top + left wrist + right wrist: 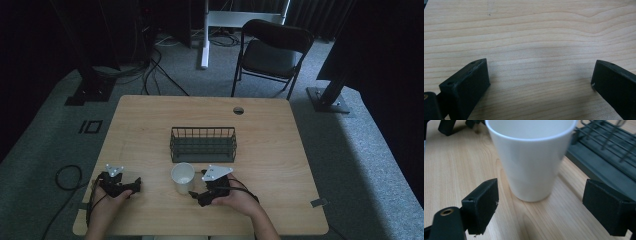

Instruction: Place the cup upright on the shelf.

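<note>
Two claws rest low over the desk [150,115], and our right claw [540,202] is by far the nearer: the white cup [531,157] stands upright straight ahead of its spread jaws, just short of them, in front of the wire basket [202,144]. It looks plain, smooth, tapered, open-mouthed. Our left claw [540,82], also spread, faces bare wood.
</note>
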Action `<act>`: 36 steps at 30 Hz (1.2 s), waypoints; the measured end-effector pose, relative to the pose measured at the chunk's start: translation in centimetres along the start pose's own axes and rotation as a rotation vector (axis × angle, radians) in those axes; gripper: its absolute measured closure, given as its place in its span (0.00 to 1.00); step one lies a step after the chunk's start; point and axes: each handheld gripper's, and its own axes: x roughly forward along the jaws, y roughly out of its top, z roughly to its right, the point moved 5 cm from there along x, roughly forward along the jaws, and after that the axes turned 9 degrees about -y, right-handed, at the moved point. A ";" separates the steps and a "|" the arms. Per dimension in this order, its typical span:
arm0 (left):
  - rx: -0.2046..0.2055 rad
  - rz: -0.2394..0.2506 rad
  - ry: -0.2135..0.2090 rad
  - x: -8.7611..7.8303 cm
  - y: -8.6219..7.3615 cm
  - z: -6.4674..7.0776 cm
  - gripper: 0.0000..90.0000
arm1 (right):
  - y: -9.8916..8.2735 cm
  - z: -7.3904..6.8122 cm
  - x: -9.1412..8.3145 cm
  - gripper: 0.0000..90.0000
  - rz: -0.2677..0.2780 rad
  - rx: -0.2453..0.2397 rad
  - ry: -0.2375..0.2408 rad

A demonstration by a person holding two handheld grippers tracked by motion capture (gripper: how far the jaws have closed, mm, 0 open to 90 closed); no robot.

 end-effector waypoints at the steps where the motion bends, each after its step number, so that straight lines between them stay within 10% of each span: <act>1: 0.000 0.000 0.000 0.0 0.0 0.0 0.02 | 0.1 -0.1 0.2 0.15 0.002 0.003 0.005; 36: 0.000 0.000 0.000 0.0 0.0 0.0 0.02 | 3.7 -1.1 2.9 0.22 0.063 0.027 -0.011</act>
